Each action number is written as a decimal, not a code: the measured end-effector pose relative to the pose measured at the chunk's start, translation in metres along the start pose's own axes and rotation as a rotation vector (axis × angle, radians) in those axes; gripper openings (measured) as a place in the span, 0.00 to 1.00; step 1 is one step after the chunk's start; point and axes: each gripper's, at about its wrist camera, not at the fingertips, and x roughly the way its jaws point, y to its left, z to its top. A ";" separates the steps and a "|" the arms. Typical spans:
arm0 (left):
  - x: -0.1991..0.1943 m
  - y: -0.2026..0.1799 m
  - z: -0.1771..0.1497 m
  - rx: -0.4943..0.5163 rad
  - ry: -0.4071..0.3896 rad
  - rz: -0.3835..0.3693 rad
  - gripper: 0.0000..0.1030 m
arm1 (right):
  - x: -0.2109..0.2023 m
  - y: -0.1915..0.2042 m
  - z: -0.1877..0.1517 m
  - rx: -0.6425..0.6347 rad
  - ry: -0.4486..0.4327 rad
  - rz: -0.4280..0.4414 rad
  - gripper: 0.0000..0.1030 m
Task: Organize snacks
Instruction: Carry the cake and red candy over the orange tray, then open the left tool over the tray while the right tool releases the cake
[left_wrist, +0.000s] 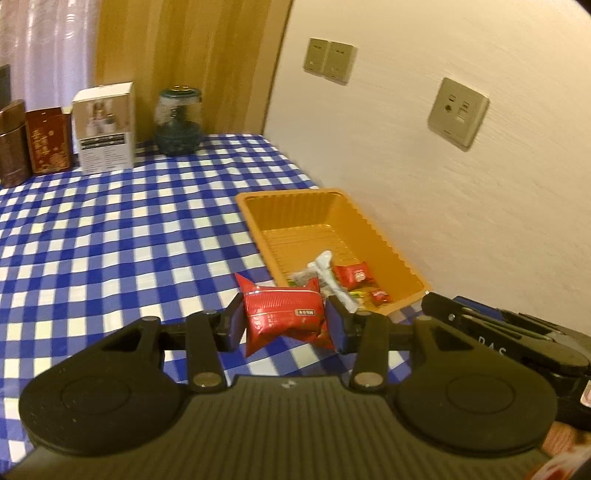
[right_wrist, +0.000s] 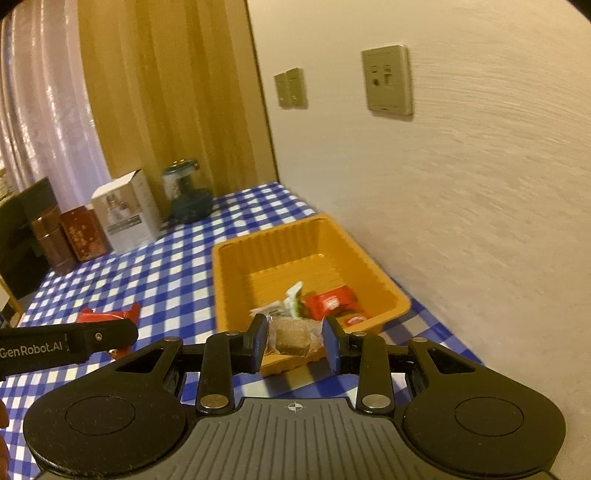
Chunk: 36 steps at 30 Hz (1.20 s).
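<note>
Two handheld grippers hovered over a bench (left_wrist: 110, 229) covered in blue and white check cloth, beside a cream wall. The left gripper (left_wrist: 285, 322) had its fingers pinching a puffy red packet (left_wrist: 284, 317), held in the air just short of the near corner of an orange tray (left_wrist: 384, 240). The right gripper (right_wrist: 294, 343) had its fingers pinching a small clear-wrapped brown sweet (right_wrist: 293, 338), poised at the tray's (right_wrist: 236, 280) near rim. The tray sat against the wall and already held a few snacks at its near end: a red packet (right_wrist: 330, 302), a white and green wrapper (right_wrist: 291, 301) and smaller sweets. At the far end of the bench stood tins, a white box (left_wrist: 105, 129) and a glass jar (left_wrist: 179, 120).

The step in hand looked like carrying both snacks to the tray. Next, each gripper would probably need to come over the tray's open middle and spread its fingers, letting the snack drop clear of the rim
</note>
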 end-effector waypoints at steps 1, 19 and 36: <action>0.003 -0.003 0.001 0.003 0.003 -0.005 0.40 | 0.001 -0.004 0.001 0.003 0.000 -0.004 0.32; 0.071 -0.029 0.030 0.040 0.042 -0.059 0.40 | 0.052 -0.042 0.034 0.000 0.010 -0.017 0.32; 0.158 -0.024 0.048 0.092 0.104 -0.058 0.41 | 0.125 -0.060 0.049 -0.001 0.047 -0.015 0.32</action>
